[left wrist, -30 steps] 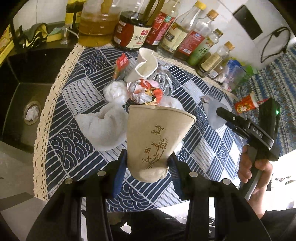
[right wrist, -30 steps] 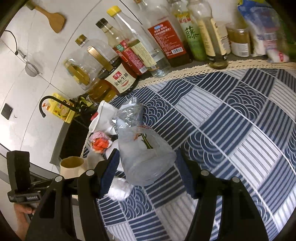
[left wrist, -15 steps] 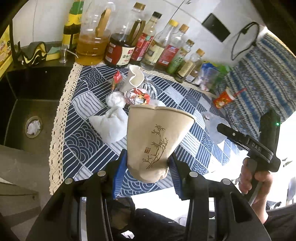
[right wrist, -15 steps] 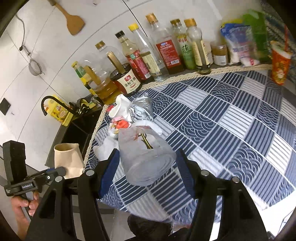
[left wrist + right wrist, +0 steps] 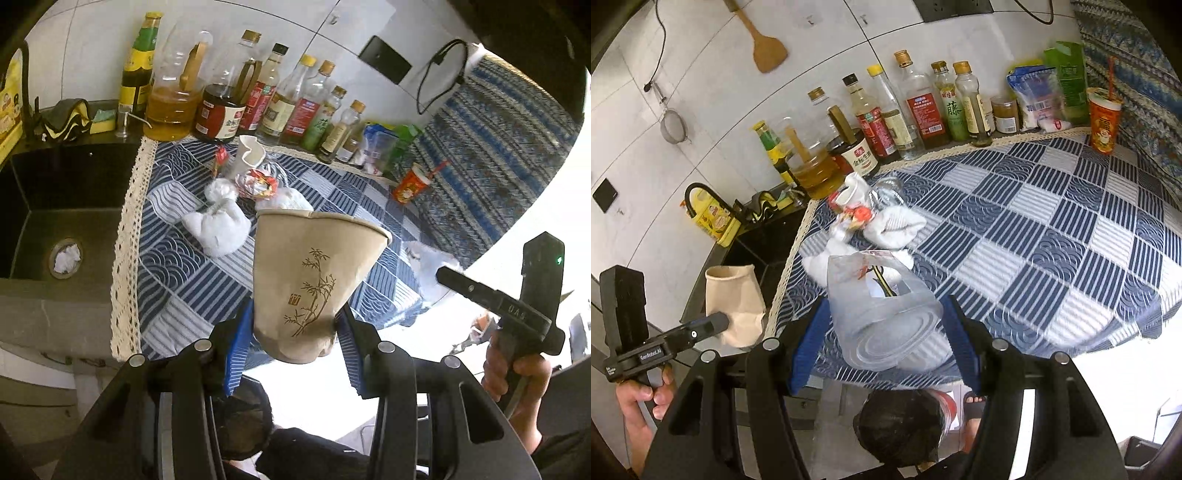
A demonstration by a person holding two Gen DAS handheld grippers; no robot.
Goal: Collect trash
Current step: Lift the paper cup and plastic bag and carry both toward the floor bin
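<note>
My left gripper (image 5: 293, 338) is shut on a crushed beige paper cup (image 5: 314, 273) with a bamboo print, held in the air off the counter's front edge. It also shows in the right wrist view (image 5: 733, 302). My right gripper (image 5: 882, 343) is shut on a clear plastic cup (image 5: 879, 310), also lifted over the front edge. More trash lies in a pile on the blue patterned cloth (image 5: 192, 277): white tissue wads (image 5: 218, 225), a red and silver wrapper (image 5: 258, 182), a white cup (image 5: 249, 157) and crumpled clear plastic (image 5: 888, 190).
Oil and sauce bottles (image 5: 221, 110) line the back wall. A black sink (image 5: 55, 206) lies to the left of the cloth. A red drink cup with a straw (image 5: 1104, 122) stands at the far right. A dark bag-lined bin (image 5: 901, 428) sits below the counter edge.
Both grippers have pulled back and up from the counter with their cups. The trash pile and bottles look farther away now.
</note>
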